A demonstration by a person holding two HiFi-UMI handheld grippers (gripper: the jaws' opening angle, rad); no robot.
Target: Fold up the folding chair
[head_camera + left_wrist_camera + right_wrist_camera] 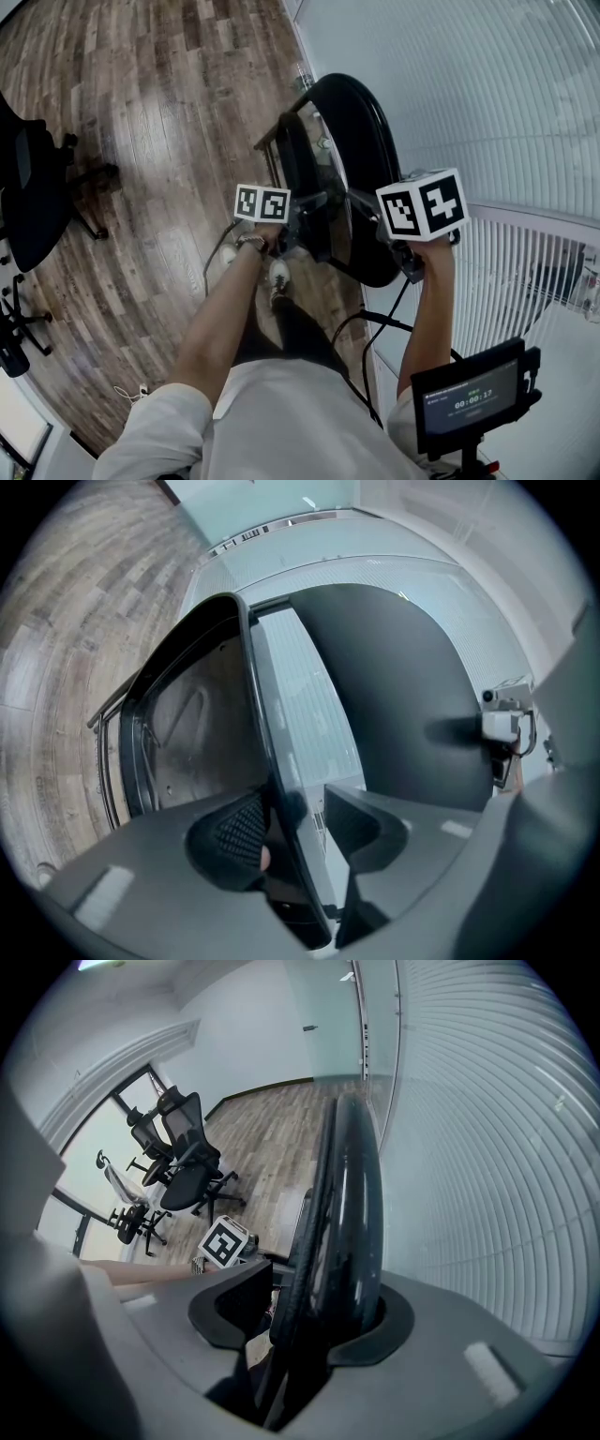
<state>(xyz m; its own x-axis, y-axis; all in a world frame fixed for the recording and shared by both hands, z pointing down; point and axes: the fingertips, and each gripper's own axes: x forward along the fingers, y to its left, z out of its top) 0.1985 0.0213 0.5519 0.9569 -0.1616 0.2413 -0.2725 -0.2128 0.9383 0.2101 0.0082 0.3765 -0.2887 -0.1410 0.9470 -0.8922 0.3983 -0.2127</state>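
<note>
The black folding chair (361,159) stands by the white wall with its seat (300,169) swung up close to the backrest. My left gripper (307,214) is at the seat's near edge. In the left gripper view the seat's thin rim (267,742) runs between the jaws of the left gripper (295,832); the ribbed left pad (239,827) lies on it and a thin slit shows on the other side. My right gripper (401,255) points down over the backrest's edge. In the right gripper view the backrest's thick rim (352,1194) fills the right gripper (309,1312).
A ribbed white wall (487,94) rises right behind the chair, with a slatted panel (516,262) below it. Black office chairs (33,197) stand on the wood floor at the left, also in the right gripper view as office chairs (183,1162). A small screen (469,398) hangs at my right.
</note>
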